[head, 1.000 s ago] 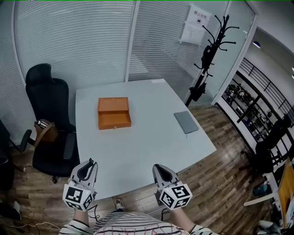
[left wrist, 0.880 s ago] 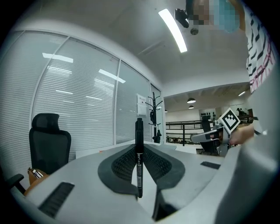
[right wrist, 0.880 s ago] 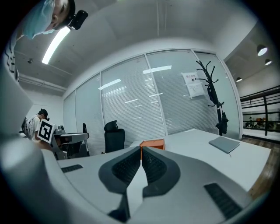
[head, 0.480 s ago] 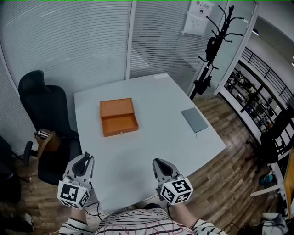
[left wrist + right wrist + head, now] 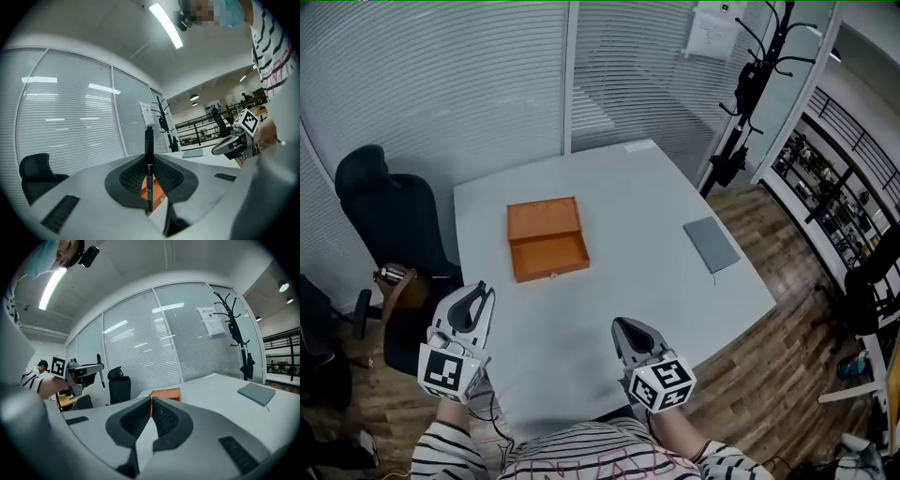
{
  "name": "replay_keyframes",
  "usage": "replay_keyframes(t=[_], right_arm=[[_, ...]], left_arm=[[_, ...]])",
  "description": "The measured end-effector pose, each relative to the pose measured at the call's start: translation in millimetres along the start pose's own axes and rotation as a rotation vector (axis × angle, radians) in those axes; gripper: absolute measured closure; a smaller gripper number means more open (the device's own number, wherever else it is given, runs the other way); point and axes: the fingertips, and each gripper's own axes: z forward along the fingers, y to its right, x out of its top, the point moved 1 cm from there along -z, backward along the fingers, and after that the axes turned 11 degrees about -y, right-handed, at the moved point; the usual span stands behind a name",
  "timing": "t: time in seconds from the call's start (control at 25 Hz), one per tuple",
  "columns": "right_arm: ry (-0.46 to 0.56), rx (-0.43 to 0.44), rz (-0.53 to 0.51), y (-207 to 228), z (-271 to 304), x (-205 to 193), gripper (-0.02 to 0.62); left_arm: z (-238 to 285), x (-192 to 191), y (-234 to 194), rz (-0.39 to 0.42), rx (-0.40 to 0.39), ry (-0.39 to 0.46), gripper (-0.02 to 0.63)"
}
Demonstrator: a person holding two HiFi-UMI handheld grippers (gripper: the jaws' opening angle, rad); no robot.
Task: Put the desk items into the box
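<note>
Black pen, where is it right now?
The black pen stands upright, clamped in the left tongs, low on the left of the head view by the table's near edge, with the orange box farther out on the table.

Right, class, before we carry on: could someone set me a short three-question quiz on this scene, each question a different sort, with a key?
1. What is clamped in the left gripper?
A. a black pen
B. a pair of scissors
C. nothing

2. True or false: the right gripper has its jaws together with nothing between them.

3. Fill the gap: in the head view, the grey notebook lies on the table to the ___ of the orange box.

Key: 1 A; 2 true; 3 right.
</note>
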Motion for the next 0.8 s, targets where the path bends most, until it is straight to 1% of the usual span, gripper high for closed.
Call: replay_keyframes(t=[0.2, 0.4, 0.6, 0.8], right_arm=[[-0.033, 0.053, -0.005, 17, 23, 8, 0.568], [-0.057, 0.093, -0.004, 36, 42, 19, 0.568], [-0.081, 0.113, 0.003, 57, 58, 20, 0.568], [-0.1, 0.122, 0.013, 74, 69, 20, 0.568]], left_arm=[[37, 17, -7, 0.063, 0.018, -0.001, 0.543], [79, 31, -25, 0.096, 0.032, -0.041, 0.543], [123, 40, -37, 0.203, 0.029, -0.095, 0.543], [173, 39, -37, 0.282, -0.004, -0.152, 0.543]])
